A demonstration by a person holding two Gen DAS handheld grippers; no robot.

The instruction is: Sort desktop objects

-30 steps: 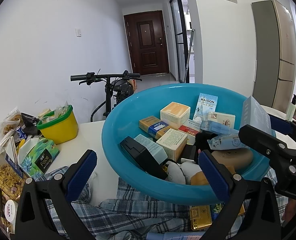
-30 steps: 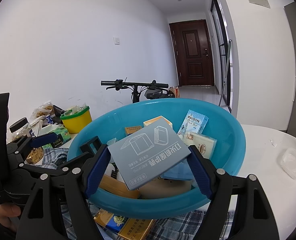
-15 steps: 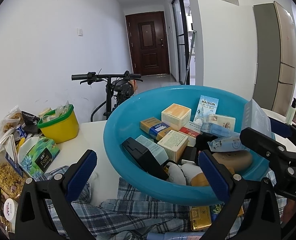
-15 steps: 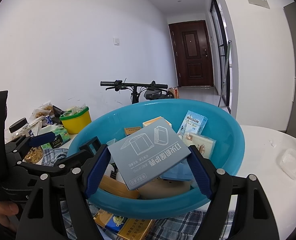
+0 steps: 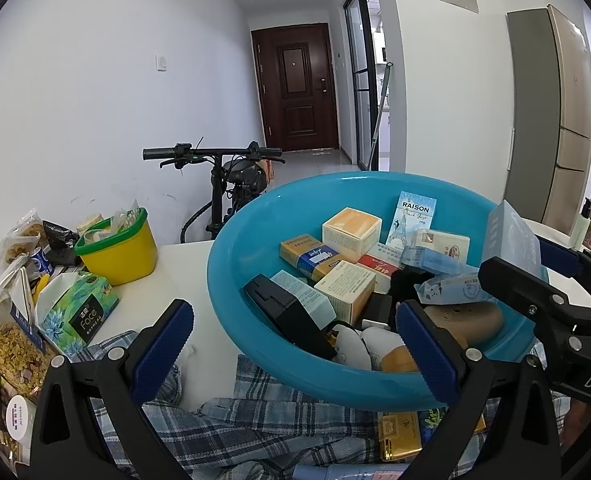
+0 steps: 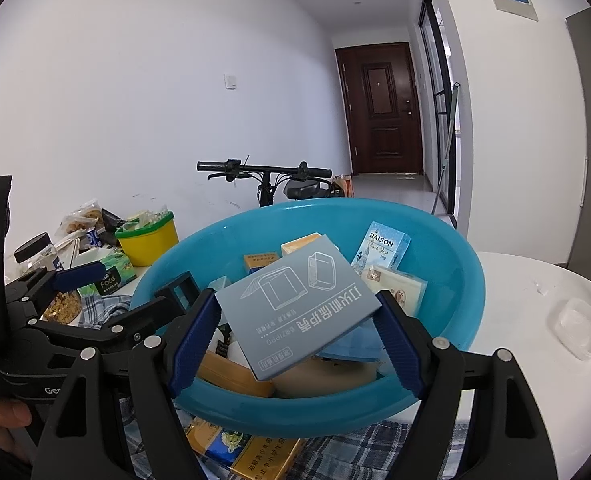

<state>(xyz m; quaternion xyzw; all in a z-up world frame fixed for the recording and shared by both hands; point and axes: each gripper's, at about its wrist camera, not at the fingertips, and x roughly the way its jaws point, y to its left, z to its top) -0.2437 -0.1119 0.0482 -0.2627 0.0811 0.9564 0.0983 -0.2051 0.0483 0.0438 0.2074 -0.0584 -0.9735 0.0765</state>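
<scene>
Held the grey-blue box (image 6: 293, 306) clamped between the right gripper (image 6: 295, 340) pads above the blue basin (image 6: 447, 240), left gripper (image 5: 291, 350) gaping empty before the rim, no shift from a second earlier, so likely poised just short of release.

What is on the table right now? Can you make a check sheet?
Surface: white table, partly under a checked cloth.
Job's things: blue bowl full of small boxes; grey-blue box held over it.
Clutter: yellow tub, tissue pack, snack bags.
Grippers: left gripper open, empty; right gripper shut on the grey-blue box.
Cables: nothing seen.
Surroundings: bicycle, brown door, fridge.
</scene>
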